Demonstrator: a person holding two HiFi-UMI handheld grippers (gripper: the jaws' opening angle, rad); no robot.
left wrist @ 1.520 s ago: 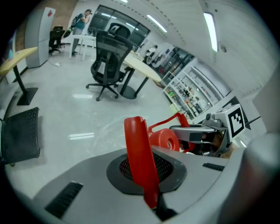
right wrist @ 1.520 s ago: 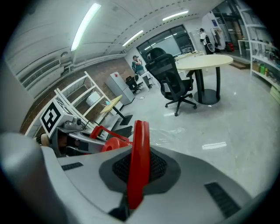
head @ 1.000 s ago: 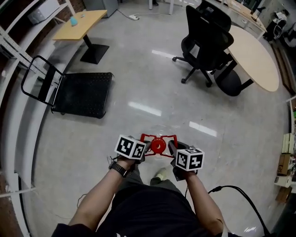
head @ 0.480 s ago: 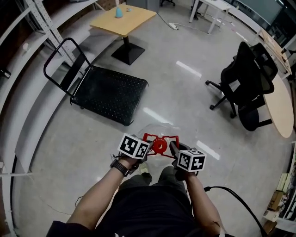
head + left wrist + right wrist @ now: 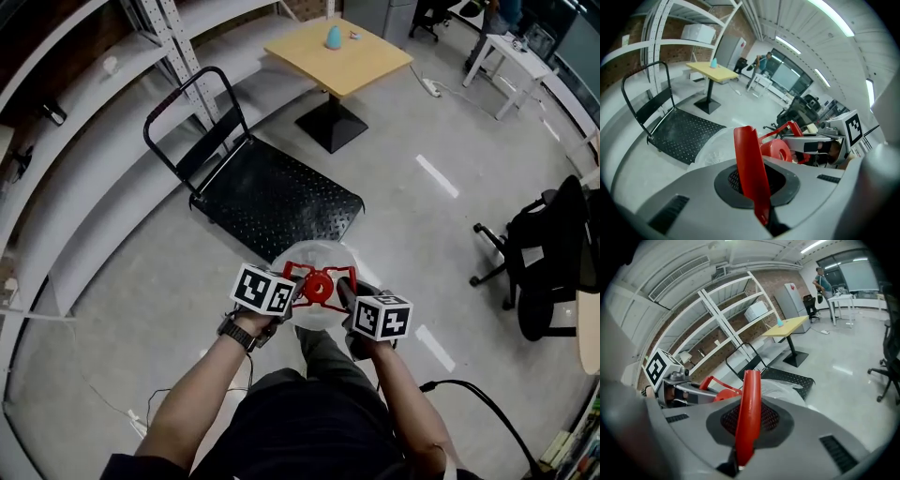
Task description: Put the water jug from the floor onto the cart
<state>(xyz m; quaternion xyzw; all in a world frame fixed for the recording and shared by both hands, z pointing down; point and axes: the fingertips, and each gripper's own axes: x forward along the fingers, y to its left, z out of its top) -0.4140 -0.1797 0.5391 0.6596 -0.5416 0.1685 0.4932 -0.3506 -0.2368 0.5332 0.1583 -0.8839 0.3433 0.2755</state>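
Note:
The water jug (image 5: 317,258) is clear with a red cap (image 5: 320,290) and a red handle frame, and hangs off the floor in front of me. My left gripper (image 5: 292,289) is shut on the left red handle strip (image 5: 751,173). My right gripper (image 5: 345,296) is shut on the right strip (image 5: 747,413). Each gripper view shows the other gripper across the cap (image 5: 777,151). The black flat cart (image 5: 277,197) with its upright push bar (image 5: 183,108) stands just beyond the jug, its deck bare. The jug's lower body is hidden below the grippers.
White shelving (image 5: 75,178) curves along the left behind the cart. A yellow pedestal table (image 5: 342,54) stands past the cart, and a black office chair (image 5: 553,267) is at the right. A black cable (image 5: 478,398) lies on the floor near my right side.
I have turned and walked left with the jug carried in both grippers. The cart has come from the far left to directly ahead, and the chair has slid to the right edge.

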